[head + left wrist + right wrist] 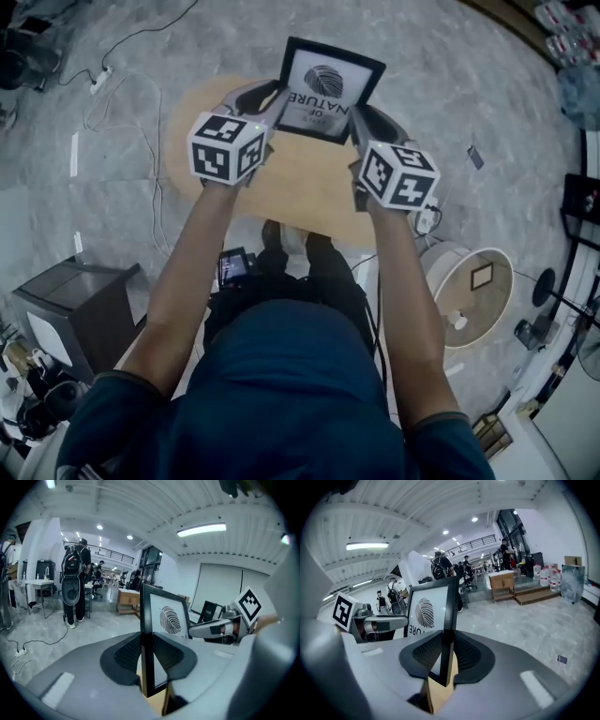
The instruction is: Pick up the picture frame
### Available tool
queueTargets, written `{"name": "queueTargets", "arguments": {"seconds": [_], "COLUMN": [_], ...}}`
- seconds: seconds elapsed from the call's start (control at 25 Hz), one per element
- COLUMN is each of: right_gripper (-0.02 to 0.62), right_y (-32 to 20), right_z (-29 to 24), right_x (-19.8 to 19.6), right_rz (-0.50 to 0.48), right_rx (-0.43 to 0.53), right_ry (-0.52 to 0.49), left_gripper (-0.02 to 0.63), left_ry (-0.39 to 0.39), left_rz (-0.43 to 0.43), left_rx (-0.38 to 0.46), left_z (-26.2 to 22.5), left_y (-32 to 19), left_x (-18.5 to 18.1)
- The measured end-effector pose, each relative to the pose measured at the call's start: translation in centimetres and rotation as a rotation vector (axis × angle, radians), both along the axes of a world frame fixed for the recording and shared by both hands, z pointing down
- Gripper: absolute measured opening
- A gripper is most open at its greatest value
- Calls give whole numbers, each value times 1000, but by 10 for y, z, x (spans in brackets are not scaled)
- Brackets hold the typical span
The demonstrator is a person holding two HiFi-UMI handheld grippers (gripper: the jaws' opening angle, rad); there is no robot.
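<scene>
- Person's dark blue shirt (281, 394): nearest the head camera, filling the lower middle of the head view; both bare forearms reach forward from it.
- Left gripper (279, 97): held at the left side of the picture frame (330, 86). Its marker cube (227, 147) sits above the wrist.
- Left fingers (124, 656): clenched on the frame's black left edge, one dark ribbed pad on each face, as the left gripper view shows.
- Right gripper (361, 117): held at the frame's right side, with its marker cube (398, 174) behind it.
- Right fingers (471, 656): closed on the frame's black right edge, a pad pressed to each face, in the right gripper view.
- Picture frame: black border, white print with a dark leaf-like oval and lettering. It is carried between the two grippers over the far part of the desk (309, 192); contact with the desk cannot be told.
- Desk: round, light wood top, directly beneath the grippers.
- Floor (122, 141): grey and marbled, with cables lying at the left.
</scene>
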State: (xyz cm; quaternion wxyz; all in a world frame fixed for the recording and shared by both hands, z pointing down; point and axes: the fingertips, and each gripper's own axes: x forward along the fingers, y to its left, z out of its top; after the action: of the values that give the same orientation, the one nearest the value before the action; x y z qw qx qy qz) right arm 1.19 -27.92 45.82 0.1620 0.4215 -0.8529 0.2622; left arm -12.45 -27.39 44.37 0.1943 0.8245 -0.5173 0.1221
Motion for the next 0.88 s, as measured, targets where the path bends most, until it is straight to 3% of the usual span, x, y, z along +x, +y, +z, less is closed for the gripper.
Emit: {"name": "queueTargets", "arguments": {"seconds": [0.44,0.88], "right_gripper": [84,81], "right_y": [26,75], "right_z": [-145,-243], "right_x": [-21,-25], "right_rz": [-17,-38], "right_rx": [260,484], "right_ry": [-56,-26], "left_gripper": [72,74], "left_ry": [23,21], "left_rz": [11,44], "left_rx": [266,490], "left_z": [-143,-239], "left_y": [28,82], "left_x": [-22,-26]}}
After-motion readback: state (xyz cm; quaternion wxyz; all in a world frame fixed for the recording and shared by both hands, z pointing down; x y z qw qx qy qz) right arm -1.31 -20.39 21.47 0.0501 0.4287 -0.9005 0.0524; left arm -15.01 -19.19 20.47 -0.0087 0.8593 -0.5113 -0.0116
